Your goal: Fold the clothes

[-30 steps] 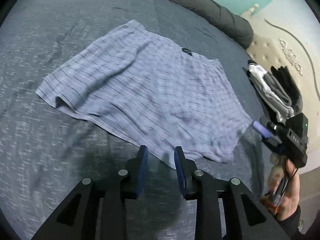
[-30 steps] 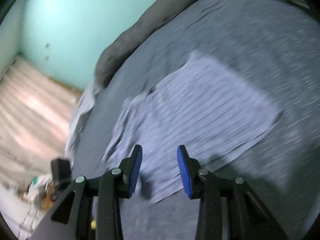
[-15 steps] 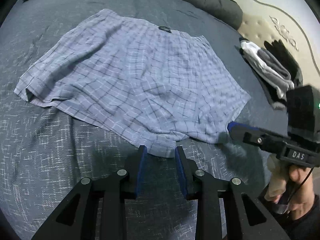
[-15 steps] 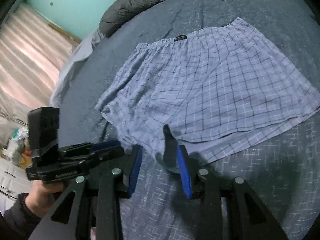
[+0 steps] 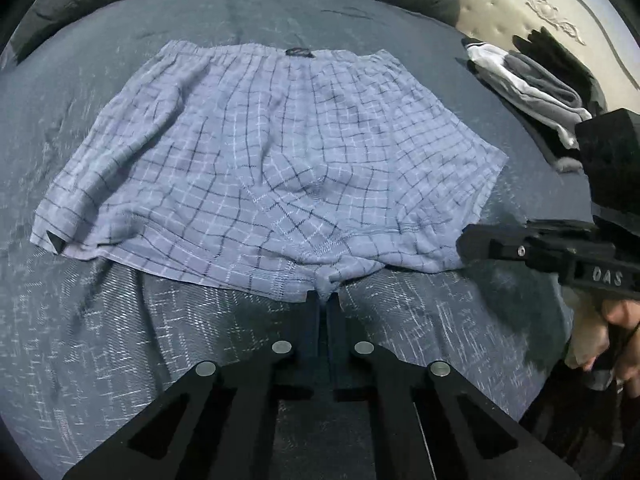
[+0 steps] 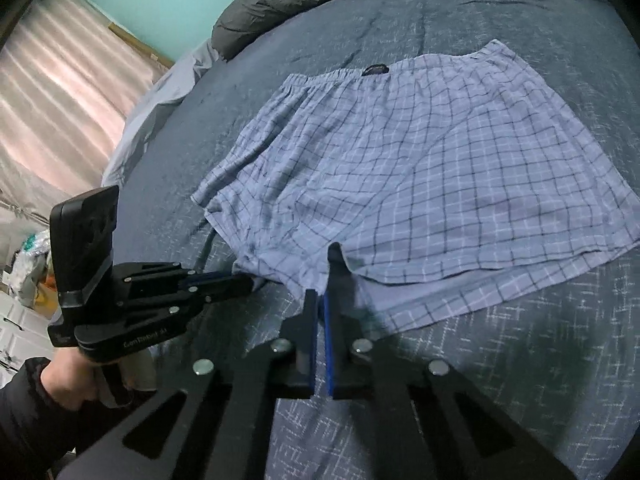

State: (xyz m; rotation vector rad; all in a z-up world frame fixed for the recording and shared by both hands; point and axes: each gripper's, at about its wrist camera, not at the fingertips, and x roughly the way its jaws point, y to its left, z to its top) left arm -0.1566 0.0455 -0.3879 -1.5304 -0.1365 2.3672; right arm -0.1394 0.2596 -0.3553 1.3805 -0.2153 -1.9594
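The plaid boxer shorts [image 5: 272, 168] lie flat on the bed [image 5: 120, 360], waistband far, hems near. The left gripper [image 5: 323, 300] pinches the crotch hem; the right gripper [image 6: 320, 300] is clamped on the hem beside it. The fold axis runs away from both grippers.

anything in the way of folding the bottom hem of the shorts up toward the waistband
Nothing visible. Both tools, left and right, are shut on the near hem of the shorts, and the cloth up to the waistband lies bare.
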